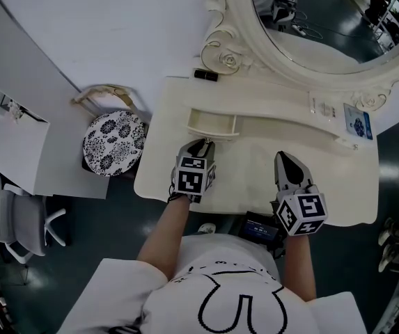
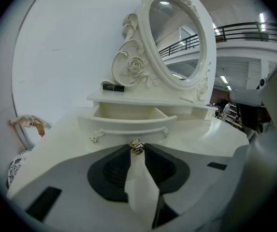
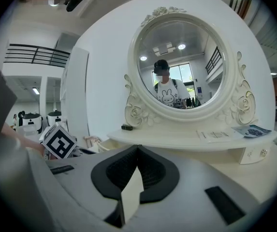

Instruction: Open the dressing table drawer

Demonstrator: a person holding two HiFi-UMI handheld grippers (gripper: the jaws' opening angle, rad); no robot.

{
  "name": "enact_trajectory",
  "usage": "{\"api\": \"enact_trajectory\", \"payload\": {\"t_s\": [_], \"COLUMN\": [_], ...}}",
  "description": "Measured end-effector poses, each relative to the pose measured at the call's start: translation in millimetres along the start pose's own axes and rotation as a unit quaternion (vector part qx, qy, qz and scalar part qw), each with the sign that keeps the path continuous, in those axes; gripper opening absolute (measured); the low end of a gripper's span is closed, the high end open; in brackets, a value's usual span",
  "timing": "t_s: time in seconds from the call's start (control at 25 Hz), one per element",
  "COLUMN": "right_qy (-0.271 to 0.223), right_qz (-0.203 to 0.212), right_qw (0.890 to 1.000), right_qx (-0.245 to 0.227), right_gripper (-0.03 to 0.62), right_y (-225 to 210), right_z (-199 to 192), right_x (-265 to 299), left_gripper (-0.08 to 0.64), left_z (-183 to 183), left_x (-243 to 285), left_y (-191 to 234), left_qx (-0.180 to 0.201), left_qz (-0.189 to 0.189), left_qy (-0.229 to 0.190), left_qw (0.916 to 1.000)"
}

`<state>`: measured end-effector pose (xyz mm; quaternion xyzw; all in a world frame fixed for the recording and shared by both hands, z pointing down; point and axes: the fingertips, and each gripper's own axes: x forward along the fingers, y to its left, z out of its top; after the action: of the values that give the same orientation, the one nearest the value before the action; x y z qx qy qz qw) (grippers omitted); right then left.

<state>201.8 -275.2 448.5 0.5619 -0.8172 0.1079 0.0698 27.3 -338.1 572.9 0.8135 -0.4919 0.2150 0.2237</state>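
Gripping the little gold knob (image 2: pixel 137 147) on the drawer (image 2: pixel 128 125) front, the left gripper (image 1: pixel 202 145) has its jaws clamped on it from both sides, ribbed black pads right against the ball. The drawer sits at the left end of the low shelf (image 1: pixel 276 101) under the mirror (image 1: pixel 324 26), and it's slid out over the dressing table (image 1: pixel 255 186) top toward the person.

Room-wise, there's a strip of flat tabletop between the drawer front and the table's wavy near edge, and the gripper body hangs over that strip. A round stool (image 1: pixel 113 143) stands just off the table's left edge. The right gripper (image 1: pixel 285 160) hovers over the right half of the tabletop, well apart from the drawer, jaws pinched together on nothing.

Everything's glossy cream, with carved scrolls and roses round the oval mirror. The drawer front is bowed, with a rope-like moulding across it. The stool cushion is black-and-white floral.

The drawer's long axis runs side to side along the shelf, its open box facing up and the knob pointing at the person.
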Motion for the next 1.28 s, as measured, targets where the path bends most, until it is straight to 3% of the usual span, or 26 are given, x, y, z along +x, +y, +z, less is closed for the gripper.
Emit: {"api": "enact_trajectory", "payload": {"t_s": [0.92,1.08,1.28], "right_qy": [0.002,-0.002,-0.01], "right_qz": [-0.006,-0.008,-0.016], "right_qw": [1.0,1.0,1.0], "right_qx": [0.0,-0.003,-0.004], "right_gripper": [0.012,0.012,0.012], "right_y": [5,6,6], "right_z": [-5,-1,4], "right_x": [-11,-12,-14], "left_gripper": [0.101,0.168,0.183], "left_z": [-6,-7,-2], "left_x": [-5,-6,-13], "left_y": [-2,-2,-4], "left_qx": [-0.006,-0.01,-0.01], "left_qz": [0.001,-0.003,-0.01], "left_qy": [-0.002,-0.003,-0.018], "left_qw": [1.0,0.9999,0.9997]}}
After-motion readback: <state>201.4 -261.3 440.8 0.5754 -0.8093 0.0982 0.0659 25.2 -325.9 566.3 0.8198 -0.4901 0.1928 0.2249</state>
